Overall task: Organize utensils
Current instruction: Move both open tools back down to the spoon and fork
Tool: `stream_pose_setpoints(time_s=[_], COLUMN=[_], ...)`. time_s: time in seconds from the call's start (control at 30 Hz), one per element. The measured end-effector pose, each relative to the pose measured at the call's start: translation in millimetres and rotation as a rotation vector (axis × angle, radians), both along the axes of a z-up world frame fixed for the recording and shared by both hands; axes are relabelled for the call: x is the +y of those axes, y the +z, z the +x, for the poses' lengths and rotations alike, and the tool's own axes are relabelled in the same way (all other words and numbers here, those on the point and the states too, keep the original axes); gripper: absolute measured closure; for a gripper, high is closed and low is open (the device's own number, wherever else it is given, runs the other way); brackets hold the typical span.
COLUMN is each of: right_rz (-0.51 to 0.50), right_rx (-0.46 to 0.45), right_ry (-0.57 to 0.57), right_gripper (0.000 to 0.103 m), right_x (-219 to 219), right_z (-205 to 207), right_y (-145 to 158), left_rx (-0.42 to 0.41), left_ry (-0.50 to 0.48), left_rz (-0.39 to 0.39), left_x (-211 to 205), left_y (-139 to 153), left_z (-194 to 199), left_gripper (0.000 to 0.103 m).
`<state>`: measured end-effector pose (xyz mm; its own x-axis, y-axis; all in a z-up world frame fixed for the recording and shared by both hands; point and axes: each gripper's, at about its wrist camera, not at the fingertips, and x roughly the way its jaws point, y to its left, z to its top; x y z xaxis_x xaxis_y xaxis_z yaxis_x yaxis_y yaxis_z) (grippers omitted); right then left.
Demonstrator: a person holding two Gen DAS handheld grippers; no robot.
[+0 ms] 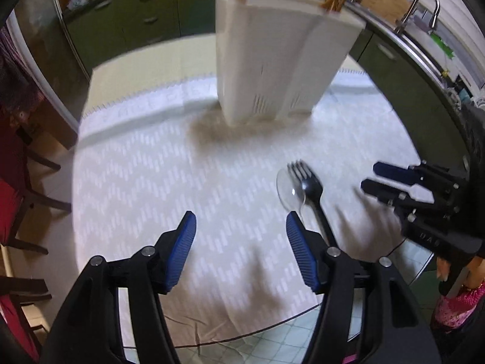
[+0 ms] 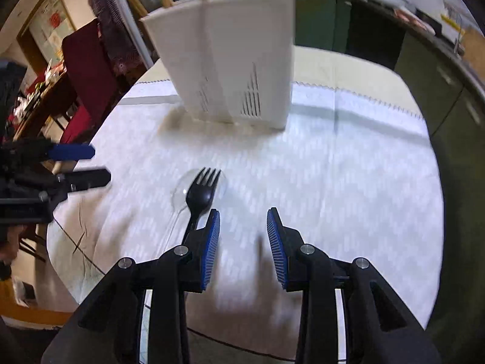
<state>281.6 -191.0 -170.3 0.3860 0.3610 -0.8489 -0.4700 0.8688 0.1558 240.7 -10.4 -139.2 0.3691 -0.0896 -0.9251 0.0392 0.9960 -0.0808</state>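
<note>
Black fork (image 2: 198, 195) atop clear spoon (image 2: 178, 192), near surface (image 2: 348, 182). Left gripper (image 1: 241, 227), right gripper (image 2: 243, 230): jaws parted, empty. Risk: pinching both utensils together.

Both wrist views look steeply down at the tablecloth (image 1: 230, 182) (close), sharing the black fork (image 2: 198, 195).
</note>
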Motion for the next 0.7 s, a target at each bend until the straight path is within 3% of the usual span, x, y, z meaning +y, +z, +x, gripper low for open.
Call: stream_pose_setpoints(time_s=[0.17, 0.3, 0.67, 0.7], right_rz=[0.035, 0.054, 0.139, 0.143], right_rx=[-0.015, -0.026, -0.022, -0.021], right_ry=[-0.041, -0.057, -0.091, -0.090], right_gripper=[0.070, 0.070, 0.070, 0.070], right_x=[-19, -34, -74, -77], right_z=[2, -1, -2, -4], right_y=[12, 22, 30, 30], left_rx=[0.093, 0.115, 0.142, 0.148], left_ry=[0.009, 0.031, 0.040, 0.040], left_rz=[-0.059, 0.009, 0.059, 0.070], left_x=[-15, -31, -54, -56], left_y=[-29, -40, -50, -51], left_z=[11, 22, 31, 32], left_gripper=[0.045, 0.045, 0.045, 0.049])
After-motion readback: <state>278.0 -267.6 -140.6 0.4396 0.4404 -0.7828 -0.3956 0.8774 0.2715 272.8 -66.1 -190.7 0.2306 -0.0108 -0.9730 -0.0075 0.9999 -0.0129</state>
